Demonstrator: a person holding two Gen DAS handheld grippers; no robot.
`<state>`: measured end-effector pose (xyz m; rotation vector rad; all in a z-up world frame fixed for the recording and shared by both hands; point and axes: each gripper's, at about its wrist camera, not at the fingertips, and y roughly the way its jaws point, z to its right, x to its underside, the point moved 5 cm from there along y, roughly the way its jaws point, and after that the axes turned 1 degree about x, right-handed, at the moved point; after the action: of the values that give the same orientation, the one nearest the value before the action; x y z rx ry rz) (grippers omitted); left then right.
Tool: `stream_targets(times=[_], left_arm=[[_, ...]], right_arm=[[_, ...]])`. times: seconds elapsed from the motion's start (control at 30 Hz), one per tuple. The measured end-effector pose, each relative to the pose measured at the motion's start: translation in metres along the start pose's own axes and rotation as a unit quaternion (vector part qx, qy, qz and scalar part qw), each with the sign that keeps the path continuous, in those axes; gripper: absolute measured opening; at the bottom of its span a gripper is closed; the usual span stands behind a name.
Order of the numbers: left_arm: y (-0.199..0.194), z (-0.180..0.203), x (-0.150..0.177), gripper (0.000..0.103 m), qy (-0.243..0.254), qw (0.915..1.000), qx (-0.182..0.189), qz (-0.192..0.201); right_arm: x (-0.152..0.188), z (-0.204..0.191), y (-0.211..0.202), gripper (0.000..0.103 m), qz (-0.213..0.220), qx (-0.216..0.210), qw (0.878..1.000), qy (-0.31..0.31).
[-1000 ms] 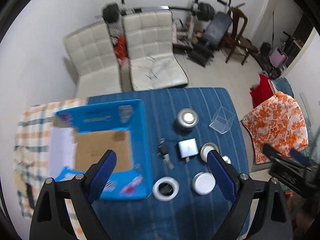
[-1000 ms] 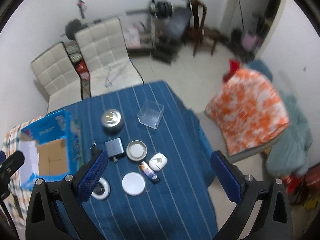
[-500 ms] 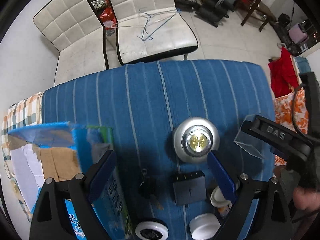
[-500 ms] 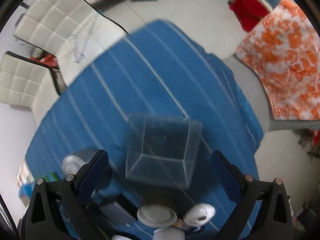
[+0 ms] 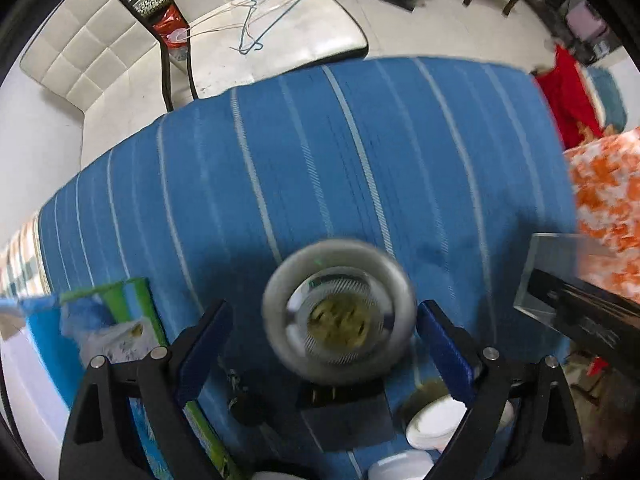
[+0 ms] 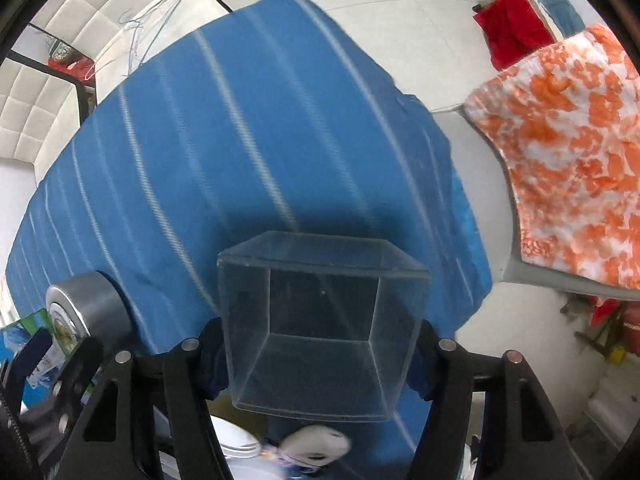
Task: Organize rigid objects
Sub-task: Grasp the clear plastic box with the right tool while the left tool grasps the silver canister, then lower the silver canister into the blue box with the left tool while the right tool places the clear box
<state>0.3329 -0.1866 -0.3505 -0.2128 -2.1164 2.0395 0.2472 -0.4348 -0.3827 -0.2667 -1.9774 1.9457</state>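
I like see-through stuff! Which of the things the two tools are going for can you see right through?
The clear cube box at the right tool. The left tool's round silver tin is solid metal.

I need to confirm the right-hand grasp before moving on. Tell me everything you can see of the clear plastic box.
The clear plastic box is a transparent, rigid-looking cube, empty, with one side seemingly open. It sits tilted between the fingers of the right gripper, whose blue pads press its two opposite side walls. Below it lies the blue striped tablecloth; whether it still touches the cloth cannot be told.
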Motion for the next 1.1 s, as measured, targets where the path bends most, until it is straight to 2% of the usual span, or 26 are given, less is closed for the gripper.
stream_targets(times=[0.07, 0.1, 0.13, 0.17, 0.27, 0.43, 0.57, 0.83, 1.03, 1.1], left_arm=[[0.011, 0.004, -0.003, 0.092, 0.009, 0.9999, -0.007, -0.007], [0.017, 0.004, -0.005, 0.087, 0.012, 0.9998, -0.012, -0.012], [0.021, 0.004, -0.006, 0.072, 0.012, 0.9999, -0.008, -0.010], [0.023, 0.005, -0.006, 0.070, 0.007, 0.9999, 0.009, -0.008], [0.021, 0.001, -0.005, 0.069, -0.005, 0.9998, 0.017, 0.007], [0.014, 0.004, 0.006, 0.069, -0.003, 0.9998, 0.011, 0.017], [-0.003, 0.003, 0.018, 0.069, -0.003, 0.9991, 0.002, 0.043], [-0.076, -0.008, 0.050, 0.069, -0.013, 0.9904, 0.002, 0.138], [-0.135, -0.040, 0.090, 0.069, -0.033, 0.9798, 0.008, 0.197], [-0.152, -0.063, 0.103, 0.069, -0.040, 0.9762, 0.014, 0.213]], right_arm=[[-0.002, 0.002, 0.001, 0.069, -0.001, 0.003, 1.000, -0.006], [-0.003, 0.004, 0.002, 0.069, -0.001, 0.006, 1.000, -0.009], [-0.003, 0.003, 0.003, 0.068, 0.002, 0.012, 1.000, -0.013], [-0.003, 0.002, 0.004, 0.067, 0.004, 0.016, 1.000, -0.016], [-0.003, -0.002, 0.002, 0.067, 0.008, 0.023, 1.000, -0.019], [0.000, -0.007, -0.003, 0.066, 0.024, 0.029, 0.999, -0.036], [0.009, -0.011, -0.016, 0.066, 0.045, 0.026, 0.998, -0.044], [0.047, -0.038, -0.075, 0.066, 0.107, 0.006, 0.992, -0.071], [0.095, -0.078, -0.137, 0.066, 0.165, -0.010, 0.981, -0.097], [0.111, -0.094, -0.156, 0.066, 0.182, -0.014, 0.978, -0.103]])
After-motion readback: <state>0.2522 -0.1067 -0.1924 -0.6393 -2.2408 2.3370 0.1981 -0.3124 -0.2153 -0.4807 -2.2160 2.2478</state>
